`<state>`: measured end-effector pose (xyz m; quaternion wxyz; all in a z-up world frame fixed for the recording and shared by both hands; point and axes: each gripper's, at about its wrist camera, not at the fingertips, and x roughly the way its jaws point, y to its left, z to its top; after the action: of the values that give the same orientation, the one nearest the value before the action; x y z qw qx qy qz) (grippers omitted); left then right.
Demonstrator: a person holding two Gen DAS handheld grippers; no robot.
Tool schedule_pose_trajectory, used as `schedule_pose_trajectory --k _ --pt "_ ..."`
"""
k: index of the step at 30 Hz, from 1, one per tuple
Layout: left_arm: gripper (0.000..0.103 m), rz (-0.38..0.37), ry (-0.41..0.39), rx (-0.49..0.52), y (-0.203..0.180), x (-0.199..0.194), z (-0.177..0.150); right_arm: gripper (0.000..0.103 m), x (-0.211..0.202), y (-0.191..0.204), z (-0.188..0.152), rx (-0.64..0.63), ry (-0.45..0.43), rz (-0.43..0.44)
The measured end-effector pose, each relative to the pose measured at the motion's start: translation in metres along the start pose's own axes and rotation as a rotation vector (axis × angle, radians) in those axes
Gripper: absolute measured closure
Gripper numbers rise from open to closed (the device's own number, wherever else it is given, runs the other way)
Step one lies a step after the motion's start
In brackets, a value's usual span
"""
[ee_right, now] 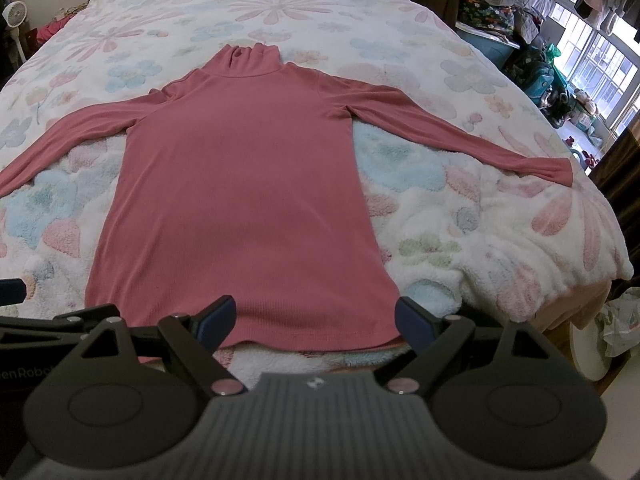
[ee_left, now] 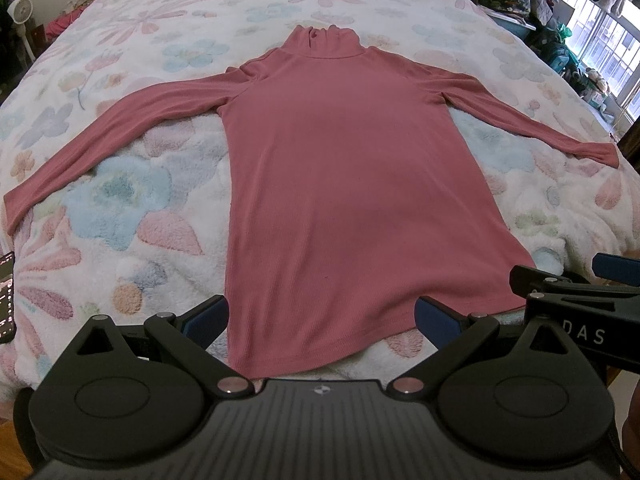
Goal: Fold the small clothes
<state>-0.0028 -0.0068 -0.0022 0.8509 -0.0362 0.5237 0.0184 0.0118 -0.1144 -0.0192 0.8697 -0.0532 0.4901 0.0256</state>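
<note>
A pink long-sleeved turtleneck top point(ee_left: 344, 184) point(ee_right: 240, 200) lies flat on the bed, collar at the far end, both sleeves spread out sideways. Its hem point(ee_left: 320, 352) faces me. My left gripper point(ee_left: 322, 316) hovers open just before the hem, blue pads wide apart with nothing between them. My right gripper point(ee_right: 316, 318) is open in the same way over the hem's right half, near the right hem corner point(ee_right: 394, 334). In the left wrist view the right gripper's finger point(ee_left: 560, 284) shows at the right edge; the left gripper's finger point(ee_right: 60, 316) shows at the left edge of the right wrist view.
The top rests on a fluffy white flower-print blanket point(ee_left: 132, 216) point(ee_right: 480, 216) covering the whole bed. A white fan point(ee_left: 20, 12) stands at the far left. Piled clothes and bins point(ee_right: 500, 28) crowd the right side by the window point(ee_right: 596, 68). A phone-like dark object point(ee_left: 6, 296) lies at the left edge.
</note>
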Motion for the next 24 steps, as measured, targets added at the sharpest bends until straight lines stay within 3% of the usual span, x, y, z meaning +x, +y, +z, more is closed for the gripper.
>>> schedule_pose_trajectory --k 10,18,21,24 --pt "0.000 -0.001 0.006 -0.012 0.004 0.006 -0.002 0.020 0.004 0.003 0.003 -0.006 -0.009 0.003" --pt "0.000 0.022 -0.003 -0.078 0.036 0.014 0.006 0.020 0.014 0.023 0.024 -0.031 -0.046 0.004" --pt "0.000 0.052 -0.022 -0.147 0.063 0.020 0.011 0.020 0.019 0.030 0.032 -0.043 -0.062 0.010" --pt "0.000 0.036 -0.025 -0.310 0.107 0.033 0.017 0.020 0.024 0.040 0.040 -0.072 -0.098 0.028"
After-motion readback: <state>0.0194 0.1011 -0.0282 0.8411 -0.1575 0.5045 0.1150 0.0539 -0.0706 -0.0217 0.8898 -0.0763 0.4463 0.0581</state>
